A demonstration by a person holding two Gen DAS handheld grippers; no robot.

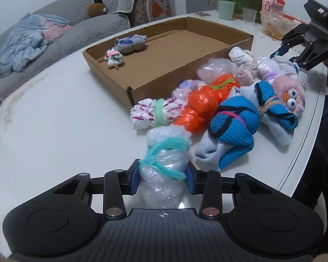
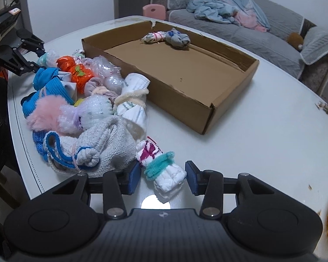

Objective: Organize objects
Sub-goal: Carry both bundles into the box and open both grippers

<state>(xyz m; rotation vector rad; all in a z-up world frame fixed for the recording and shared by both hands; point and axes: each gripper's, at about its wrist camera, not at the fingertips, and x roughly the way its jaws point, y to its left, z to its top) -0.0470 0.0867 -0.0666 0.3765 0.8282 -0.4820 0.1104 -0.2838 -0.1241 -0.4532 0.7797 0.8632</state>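
My left gripper (image 1: 163,178) is shut on a clear bubble-wrap bundle (image 1: 164,159) tied with teal pipe cleaner, over the white table. My right gripper (image 2: 163,178) is open around a white-and-magenta cloth bundle (image 2: 161,170) tied with teal pipe cleaner; its pads stand apart from it. A pile of tied bundles lies beside the cardboard box (image 1: 129,83): an orange plastic one (image 1: 204,102), blue knit socks (image 1: 234,126), a pink furry one (image 1: 288,93). The box (image 2: 185,100) holds two bundles (image 2: 166,38) at its far end.
The table's curved edge (image 1: 308,131) runs close to the pile. A green cup (image 1: 225,9), a clear cup, a food container and a fish tank stand at the table's far side. A grey sofa (image 2: 262,28) with clothes is behind the table.
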